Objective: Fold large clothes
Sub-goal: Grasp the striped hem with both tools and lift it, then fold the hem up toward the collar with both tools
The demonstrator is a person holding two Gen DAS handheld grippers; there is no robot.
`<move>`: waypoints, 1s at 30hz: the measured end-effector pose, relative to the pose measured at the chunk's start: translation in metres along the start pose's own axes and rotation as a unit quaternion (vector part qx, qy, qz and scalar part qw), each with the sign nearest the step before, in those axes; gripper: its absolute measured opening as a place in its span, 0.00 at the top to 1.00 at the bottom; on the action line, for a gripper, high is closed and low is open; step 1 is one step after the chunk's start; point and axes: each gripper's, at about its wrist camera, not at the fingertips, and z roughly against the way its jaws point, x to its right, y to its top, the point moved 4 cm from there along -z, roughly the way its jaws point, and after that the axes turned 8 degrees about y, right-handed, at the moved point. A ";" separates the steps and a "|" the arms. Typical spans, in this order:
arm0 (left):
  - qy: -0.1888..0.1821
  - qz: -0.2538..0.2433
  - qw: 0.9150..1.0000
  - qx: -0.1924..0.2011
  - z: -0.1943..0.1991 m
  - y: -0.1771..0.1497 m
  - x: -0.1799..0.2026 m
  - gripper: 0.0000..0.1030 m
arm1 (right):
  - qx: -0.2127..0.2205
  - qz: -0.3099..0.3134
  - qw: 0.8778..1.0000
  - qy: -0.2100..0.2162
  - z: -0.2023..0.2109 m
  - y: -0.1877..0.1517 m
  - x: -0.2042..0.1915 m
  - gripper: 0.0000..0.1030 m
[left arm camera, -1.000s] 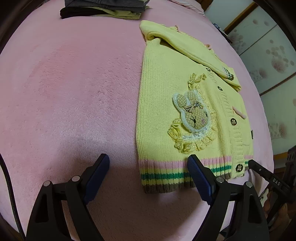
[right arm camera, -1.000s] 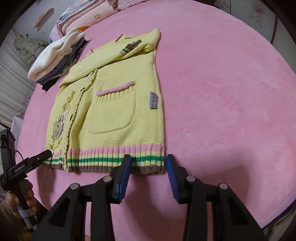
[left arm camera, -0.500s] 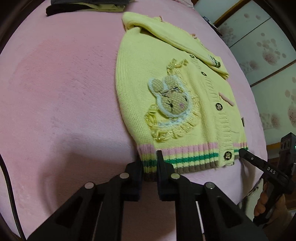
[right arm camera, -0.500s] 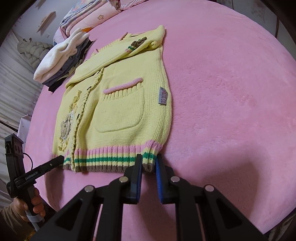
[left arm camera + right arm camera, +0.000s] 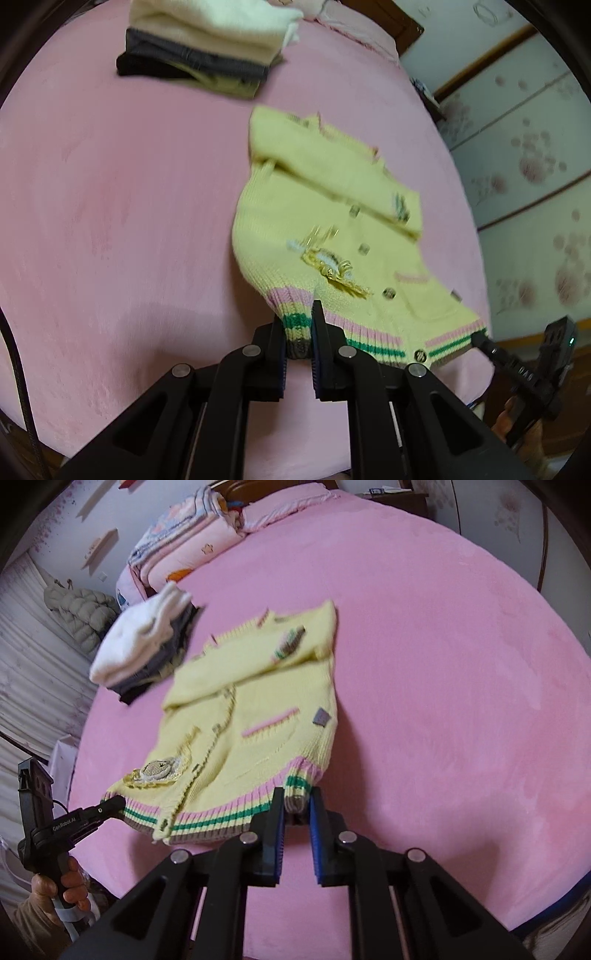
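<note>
Above pink bed (image 5: 110, 221), both tools pinch cardigan (image 5: 295, 206) hem.

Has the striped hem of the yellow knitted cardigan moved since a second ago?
Yes. The striped hem of the yellow knitted cardigan has lifted off the pink blanket, pinched at both corners.

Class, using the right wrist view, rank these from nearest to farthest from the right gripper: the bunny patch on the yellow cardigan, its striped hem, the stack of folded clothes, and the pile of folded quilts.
1. Striped hem, pinched in the right gripper.
2. Bunny patch, lower left on the yellow cardigan.
3. Stack of folded clothes, beyond the collar, left.
4. Pile of folded quilts, at the bed's far end.
</note>
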 end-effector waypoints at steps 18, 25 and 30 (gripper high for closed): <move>0.023 0.057 0.998 0.005 -0.092 0.167 0.028 0.91 | 0.003 -0.025 0.999 0.025 -0.101 0.175 0.012 0.88; 0.026 0.099 0.995 -0.010 -0.130 0.173 0.003 0.40 | -0.019 -0.007 0.999 -0.026 -0.145 0.191 0.028 0.70; 0.019 0.079 0.997 0.019 -0.126 0.171 -0.004 0.34 | -0.021 0.032 0.999 -0.012 -0.144 0.191 0.030 0.65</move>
